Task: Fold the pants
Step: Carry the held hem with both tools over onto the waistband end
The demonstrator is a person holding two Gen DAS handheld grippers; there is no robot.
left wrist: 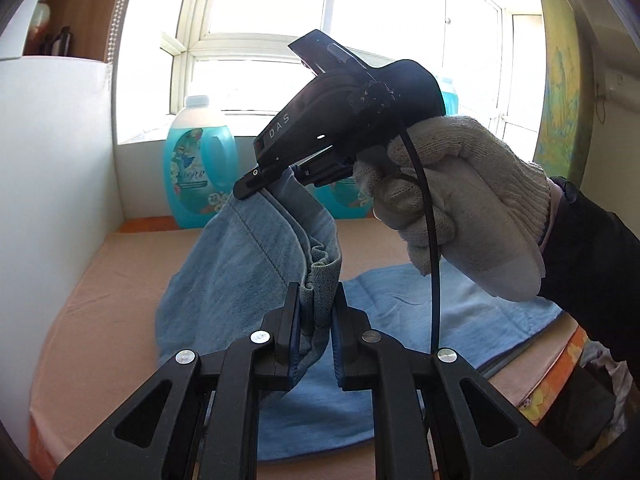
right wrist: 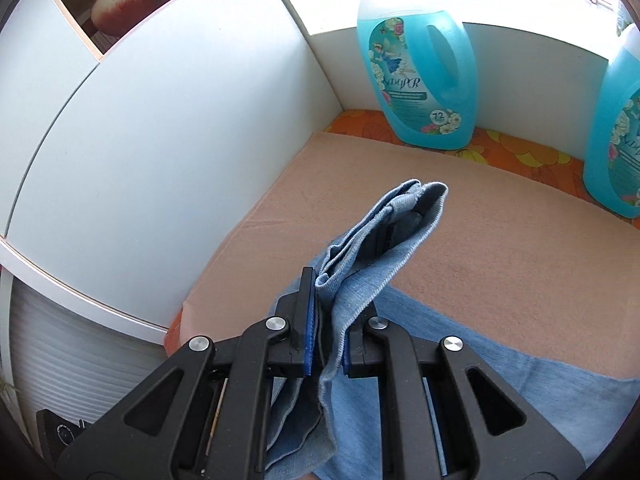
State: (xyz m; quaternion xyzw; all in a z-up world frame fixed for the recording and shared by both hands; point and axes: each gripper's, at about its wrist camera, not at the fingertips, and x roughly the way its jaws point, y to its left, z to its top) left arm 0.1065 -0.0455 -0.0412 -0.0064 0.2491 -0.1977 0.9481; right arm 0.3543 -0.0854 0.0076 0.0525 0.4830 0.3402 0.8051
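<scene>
Light blue denim pants [left wrist: 248,256] are lifted at one end above a peach-covered table [left wrist: 104,304]; the rest lies flat on it [left wrist: 440,308]. My left gripper [left wrist: 316,304] is shut on a bunched hem of the pants. My right gripper [left wrist: 264,184], held by a white-gloved hand [left wrist: 460,208], is shut on the pants' edge higher up and farther back. In the right wrist view my right gripper [right wrist: 334,300] pinches folded layers of the pants [right wrist: 380,256], which stick out past its fingers.
Two blue detergent jugs [right wrist: 420,60] [right wrist: 616,132] stand at the table's back by a window. A white wall panel [right wrist: 160,140] borders the left side. The table's orange flowered edge [left wrist: 552,384] shows at the right.
</scene>
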